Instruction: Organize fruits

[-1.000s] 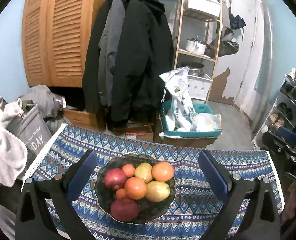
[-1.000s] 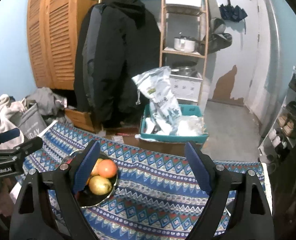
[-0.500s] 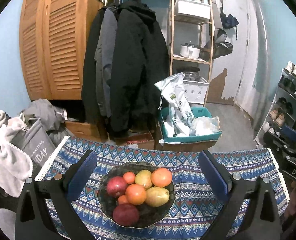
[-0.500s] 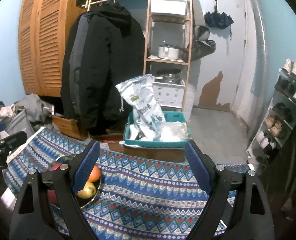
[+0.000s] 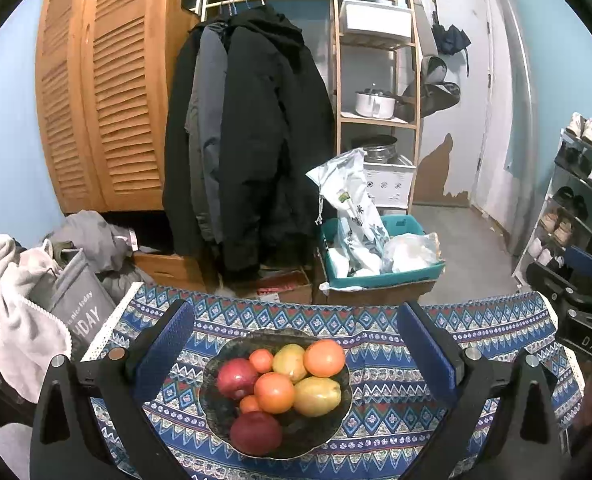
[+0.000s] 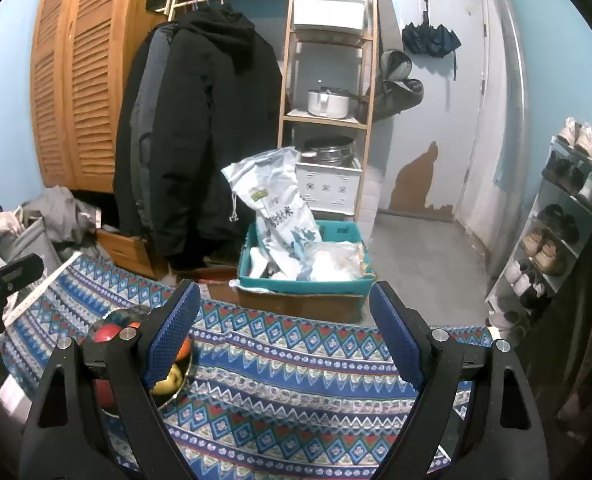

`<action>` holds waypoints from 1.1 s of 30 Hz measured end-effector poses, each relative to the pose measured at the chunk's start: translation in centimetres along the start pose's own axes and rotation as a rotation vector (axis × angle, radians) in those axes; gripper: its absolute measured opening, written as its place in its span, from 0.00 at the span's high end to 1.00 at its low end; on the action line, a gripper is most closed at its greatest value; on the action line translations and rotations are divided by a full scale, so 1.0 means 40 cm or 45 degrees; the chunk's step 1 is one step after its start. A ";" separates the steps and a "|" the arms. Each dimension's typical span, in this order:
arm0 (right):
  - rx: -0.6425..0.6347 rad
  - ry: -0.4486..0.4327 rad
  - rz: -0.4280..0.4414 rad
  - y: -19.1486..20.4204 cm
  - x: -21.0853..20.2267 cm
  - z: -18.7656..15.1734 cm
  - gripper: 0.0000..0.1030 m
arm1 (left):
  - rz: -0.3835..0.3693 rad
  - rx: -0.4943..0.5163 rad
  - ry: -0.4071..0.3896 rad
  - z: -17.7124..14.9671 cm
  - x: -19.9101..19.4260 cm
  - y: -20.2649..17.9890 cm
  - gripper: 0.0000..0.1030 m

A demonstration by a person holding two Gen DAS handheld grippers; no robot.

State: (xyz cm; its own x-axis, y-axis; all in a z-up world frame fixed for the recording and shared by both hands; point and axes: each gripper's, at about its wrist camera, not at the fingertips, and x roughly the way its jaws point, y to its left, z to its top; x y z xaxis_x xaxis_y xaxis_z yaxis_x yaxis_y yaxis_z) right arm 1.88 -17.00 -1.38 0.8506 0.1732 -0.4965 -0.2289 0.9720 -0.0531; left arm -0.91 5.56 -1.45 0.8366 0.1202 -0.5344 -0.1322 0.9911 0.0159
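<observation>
On the desk [image 5: 396, 412], a bowl [image 5: 215, 404] of fruit sits between the left gripper [image 5: 296, 344]'s spread fingers [image 5: 163, 344]; the right gripper [image 6: 283, 340] gapes over cloth [image 6: 296, 392].

Blue walls [image 5: 3, 152], louvred wooden wardrobe [image 5: 99, 92], hanging coats [image 5: 255, 140].

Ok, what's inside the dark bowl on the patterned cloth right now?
The bowl holds two red apples, two yellow pears, two oranges and two smaller orange fruits. Anything beneath the pile is covered. Neither gripper touches it.
</observation>
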 end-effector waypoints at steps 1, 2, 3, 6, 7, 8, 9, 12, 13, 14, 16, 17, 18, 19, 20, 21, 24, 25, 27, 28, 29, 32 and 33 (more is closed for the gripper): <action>-0.001 0.001 -0.001 -0.001 0.001 0.000 0.17 | 0.001 -0.001 0.002 0.000 0.000 0.001 0.01; -0.004 0.001 -0.002 -0.003 0.001 0.000 0.17 | 0.002 -0.001 0.002 0.000 0.000 0.001 0.01; -0.005 0.002 -0.002 -0.003 0.002 0.000 0.17 | 0.003 -0.001 0.001 0.000 -0.001 0.001 0.01; -0.003 0.001 -0.001 -0.003 0.002 0.001 0.17 | 0.008 -0.007 0.002 0.000 -0.001 0.002 0.01; -0.005 0.001 -0.002 -0.003 0.002 0.001 0.17 | 0.009 -0.007 0.001 -0.001 -0.001 0.002 0.01; -0.005 0.001 -0.003 -0.004 0.002 0.001 0.17 | 0.009 -0.009 0.000 -0.002 -0.002 0.002 0.01; -0.004 0.000 -0.002 -0.004 0.002 0.001 0.17 | 0.010 -0.010 0.000 -0.002 -0.002 0.002 0.01; -0.004 -0.006 -0.005 -0.007 -0.002 0.002 0.17 | 0.010 -0.008 -0.001 -0.002 -0.002 0.003 0.01; -0.004 -0.007 -0.006 -0.009 -0.004 0.002 0.17 | 0.011 -0.008 0.000 -0.002 -0.003 0.003 0.01; -0.004 -0.008 -0.006 -0.010 -0.005 0.003 0.17 | 0.008 -0.009 0.000 -0.002 -0.003 0.003 0.01; -0.004 -0.007 -0.007 -0.010 -0.006 0.003 0.17 | 0.010 -0.011 0.001 -0.002 -0.002 0.003 0.01; -0.006 -0.007 -0.006 -0.011 -0.006 0.003 0.17 | 0.010 -0.011 0.001 -0.002 -0.002 0.003 0.01; -0.006 -0.008 -0.007 -0.009 -0.006 0.003 0.17 | 0.010 -0.012 0.000 -0.002 -0.003 0.003 0.01; -0.006 -0.008 -0.008 -0.009 -0.006 0.003 0.17 | 0.012 -0.011 0.000 -0.002 -0.003 0.003 0.01; -0.007 -0.008 -0.008 -0.009 -0.006 0.003 0.17 | 0.013 -0.010 0.001 -0.002 -0.002 0.004 0.01; -0.007 -0.008 -0.008 -0.008 -0.006 0.003 0.17 | 0.015 -0.011 -0.001 -0.001 -0.003 0.004 0.01; -0.010 -0.008 -0.010 -0.011 -0.010 0.004 0.17 | 0.024 -0.015 -0.003 0.000 -0.008 0.004 0.01; -0.010 -0.007 -0.010 -0.014 -0.010 0.005 0.17 | 0.025 -0.018 -0.004 0.000 -0.009 0.004 0.01; -0.011 -0.008 -0.012 -0.014 -0.012 0.004 0.17 | 0.027 -0.024 -0.001 0.000 -0.010 0.004 0.01; -0.011 -0.009 -0.012 -0.017 -0.014 0.005 0.17 | 0.028 -0.026 0.000 0.001 -0.009 0.005 0.01; -0.011 -0.009 -0.011 -0.015 -0.013 0.004 0.17 | 0.029 -0.027 0.001 0.001 -0.010 0.005 0.01; -0.012 -0.012 -0.014 -0.020 -0.015 0.006 0.17 | 0.036 -0.026 -0.003 0.003 -0.013 0.001 0.01; -0.012 -0.014 -0.015 -0.020 -0.018 0.006 0.17 | 0.037 -0.024 -0.005 0.003 -0.015 0.001 0.01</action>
State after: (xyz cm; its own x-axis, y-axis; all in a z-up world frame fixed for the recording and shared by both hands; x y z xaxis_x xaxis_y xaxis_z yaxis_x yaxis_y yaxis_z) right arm 1.58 -17.87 -0.76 0.8583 0.1631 -0.4865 -0.2229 0.9725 -0.0672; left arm -1.34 5.52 -1.04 0.8346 0.1490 -0.5304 -0.1664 0.9859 0.0151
